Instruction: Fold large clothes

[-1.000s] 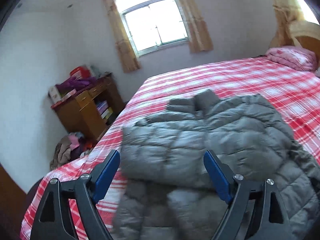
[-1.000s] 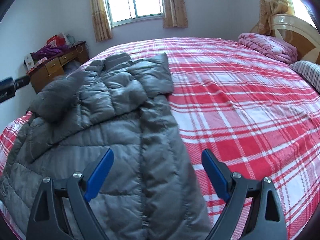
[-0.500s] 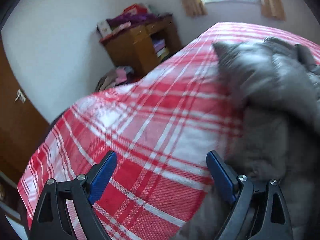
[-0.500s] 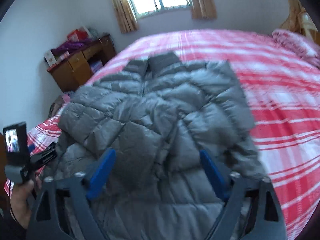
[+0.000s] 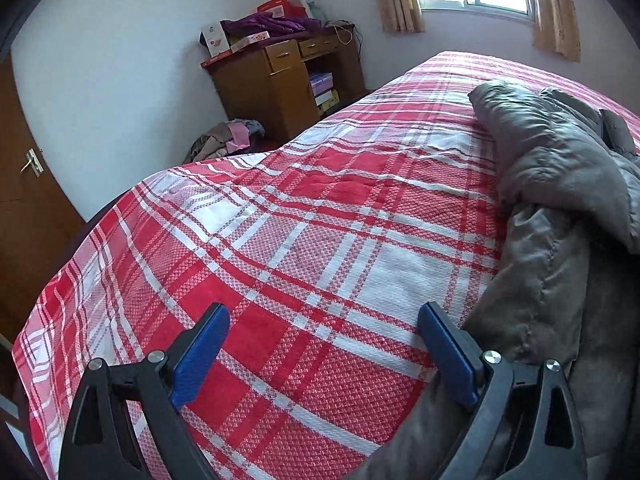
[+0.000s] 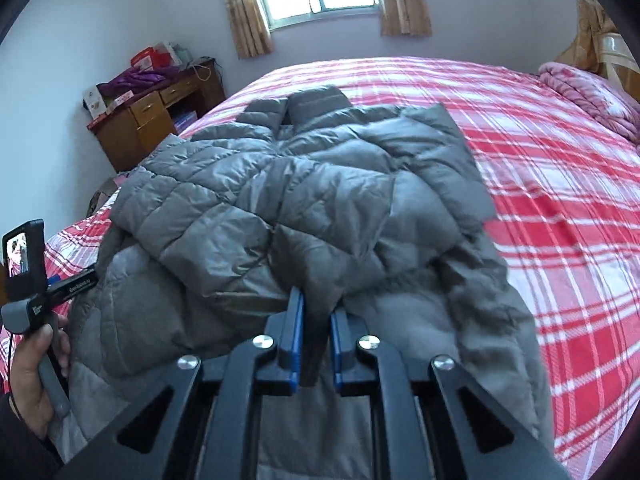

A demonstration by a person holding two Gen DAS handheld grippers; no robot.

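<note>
- Right wrist view: the right gripper [image 6: 316, 340] is clenched on a fold of the grey quilted puffer jacket [image 6: 288, 208], its blue pads squeezed close with dark fabric pinched between them. The pinch sits at the near edge of the upper layer, probably so that layer can be drawn or lifted as one piece.
- Around that grip, the jacket lies spread over the near left part of the bed, collar end pointing toward the window. One sleeve or side panel is already turned in across the body, so I judge the fold to be partly made, with the bottom half not yet brought up.
- Further left in the same view, the person's left hand [image 6: 30, 364] holds the handle of the other tool, just beside the jacket's left edge.
- Left wrist view: the left gripper [image 5: 324, 354] is released, jaws wide apart, with only the red and white plaid bedspread [image 5: 280, 240] between them. The jacket's edge lies right beside its right finger; whether it touches I cannot tell. It seems held low there to be ready for the jacket's left hem.
- Outward, a wooden desk [image 5: 280, 84] piled with boxes and purple cloth stands against the wall, with a heap of clothes on the floor [image 5: 226, 140] beside it.
- A folded pink quilt [image 6: 588, 96] rests at the headboard end, well apart from the jacket.
</note>
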